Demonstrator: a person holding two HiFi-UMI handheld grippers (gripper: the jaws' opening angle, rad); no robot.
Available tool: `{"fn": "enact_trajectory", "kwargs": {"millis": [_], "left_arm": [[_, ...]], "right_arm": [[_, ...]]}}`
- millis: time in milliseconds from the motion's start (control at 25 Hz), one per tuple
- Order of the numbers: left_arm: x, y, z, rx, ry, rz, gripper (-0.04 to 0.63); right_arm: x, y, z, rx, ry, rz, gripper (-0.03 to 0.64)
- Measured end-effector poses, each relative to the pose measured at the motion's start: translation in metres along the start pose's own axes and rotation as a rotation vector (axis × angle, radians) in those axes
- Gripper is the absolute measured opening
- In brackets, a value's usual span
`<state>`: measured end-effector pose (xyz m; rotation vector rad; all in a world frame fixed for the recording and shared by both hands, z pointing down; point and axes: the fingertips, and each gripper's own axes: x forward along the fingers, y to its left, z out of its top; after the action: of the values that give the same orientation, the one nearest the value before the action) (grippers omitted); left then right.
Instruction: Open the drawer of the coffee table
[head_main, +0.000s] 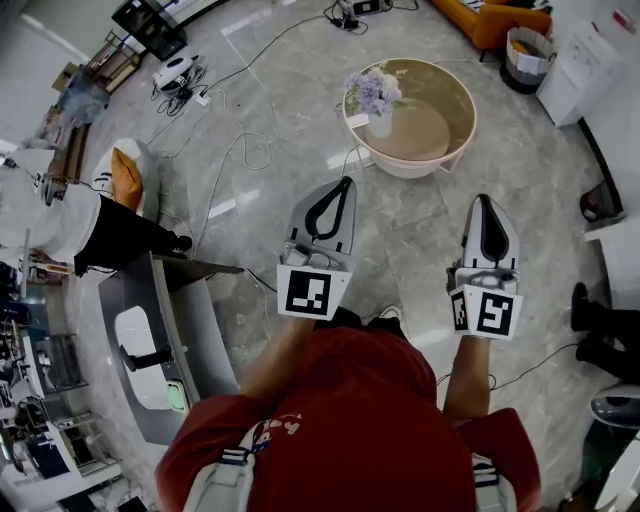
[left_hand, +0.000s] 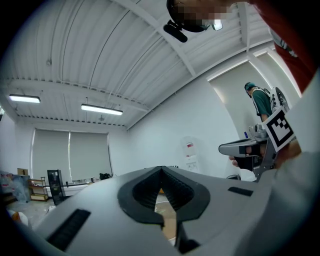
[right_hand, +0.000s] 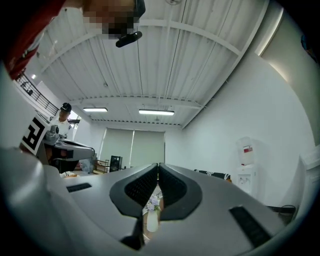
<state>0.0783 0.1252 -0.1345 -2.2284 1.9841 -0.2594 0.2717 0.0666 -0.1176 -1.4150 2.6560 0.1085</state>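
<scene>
Coffee table (head_main: 415, 168), its drawer not made out, is seen at one o'clock from the left gripper (head_main: 347, 183) and eleven from the right gripper (head_main: 486, 199), both clenched empty, the left judged nearer.

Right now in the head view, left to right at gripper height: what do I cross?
orange cushion → left gripper → right gripper → black shoes at the right edge. The coffee table is left out: it lies farther up the picture and overlaps both grippers sideways.
</scene>
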Motion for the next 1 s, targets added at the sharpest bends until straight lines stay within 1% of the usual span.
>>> {"fn": "enact_trajectory", "kwargs": {"millis": [120, 240, 440, 560, 720, 920, 1000], "left_arm": [[0.009, 0.003, -0.001, -0.008, 0.003, 0.006, 0.012], [0.018, 0.013, -0.007, -0.031, -0.003, 0.005, 0.012], [0.039, 0.049, -0.029, -0.078, -0.015, -0.023, 0.012], [0.056, 0.082, -0.046, -0.099, -0.022, -0.056, 0.012], [0.076, 0.145, -0.068, -0.094, -0.039, -0.098, 0.012], [0.103, 0.217, -0.089, -0.127, -0.041, -0.169, 0.012], [0.111, 0.24, -0.098, -0.149, -0.027, -0.186, 0.012]], "right_arm": [[0.01, -0.003, -0.002, 0.002, 0.007, -0.002, 0.023], [0.025, -0.001, -0.004, -0.005, 0.012, -0.014, 0.023], [0.057, 0.017, -0.014, -0.032, 0.034, -0.041, 0.023], [0.083, 0.035, -0.025, -0.037, 0.044, -0.085, 0.023], [0.13, 0.075, -0.039, -0.035, 0.053, -0.139, 0.023], [0.187, 0.121, -0.042, -0.022, 0.062, -0.215, 0.023], [0.207, 0.138, -0.043, -0.031, 0.069, -0.232, 0.023]]}}
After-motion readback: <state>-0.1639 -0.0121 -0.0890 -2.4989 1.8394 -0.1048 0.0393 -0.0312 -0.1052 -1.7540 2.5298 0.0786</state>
